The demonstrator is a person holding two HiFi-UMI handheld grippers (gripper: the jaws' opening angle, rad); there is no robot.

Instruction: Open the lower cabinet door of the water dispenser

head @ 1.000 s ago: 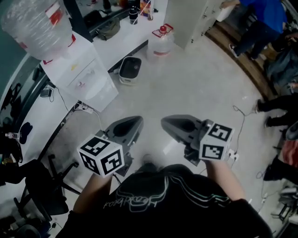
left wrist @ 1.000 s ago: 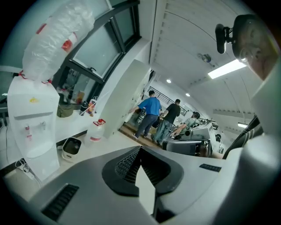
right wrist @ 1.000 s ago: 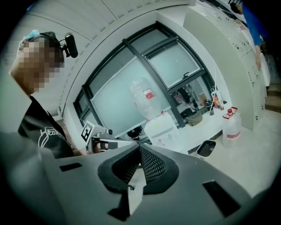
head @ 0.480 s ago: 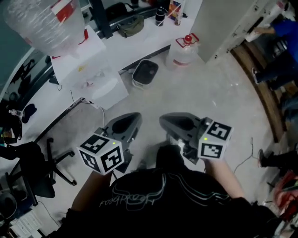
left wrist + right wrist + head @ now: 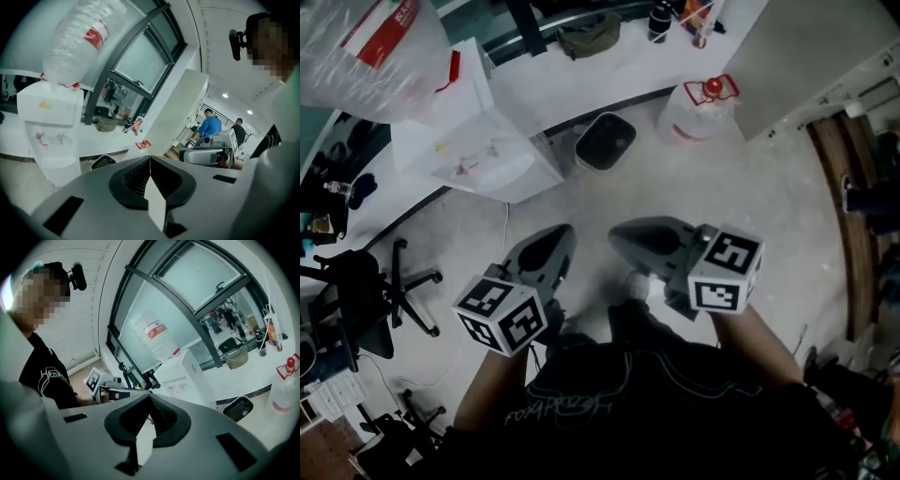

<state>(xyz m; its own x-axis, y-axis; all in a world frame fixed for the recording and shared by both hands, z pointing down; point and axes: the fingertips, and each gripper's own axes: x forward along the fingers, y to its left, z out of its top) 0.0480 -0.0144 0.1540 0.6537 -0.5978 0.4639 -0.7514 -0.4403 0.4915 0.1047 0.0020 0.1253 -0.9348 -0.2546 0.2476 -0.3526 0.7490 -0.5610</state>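
Two grey plastic grippers short of one white box-shaped water dispenser point(image 5: 483, 155).
Dispenser stands upright, ahead and to the left, well apart; left gripper point(image 5: 555, 240) nearer than right gripper point(image 5: 621, 236). Both sets of jaws pressed together, holding nothing (lower cabinet door point(image 5: 58, 174) looks unopened). One clear upturned bottle point(image 5: 380, 47) on top.

Bottle point(image 5: 375, 47): atop dispenser point(image 5: 478, 141), upper left.
Bin point(image 5: 605, 141): just right of dispenser.
Jug point(image 5: 701, 108): right of bin.
Chair point(image 5: 356, 300): left, nearer than dispenser.
Left gripper point(image 5: 555, 234): before dispenser, well apart from it.
Right gripper point(image 5: 619, 236): beside left gripper, to its right, before bin.
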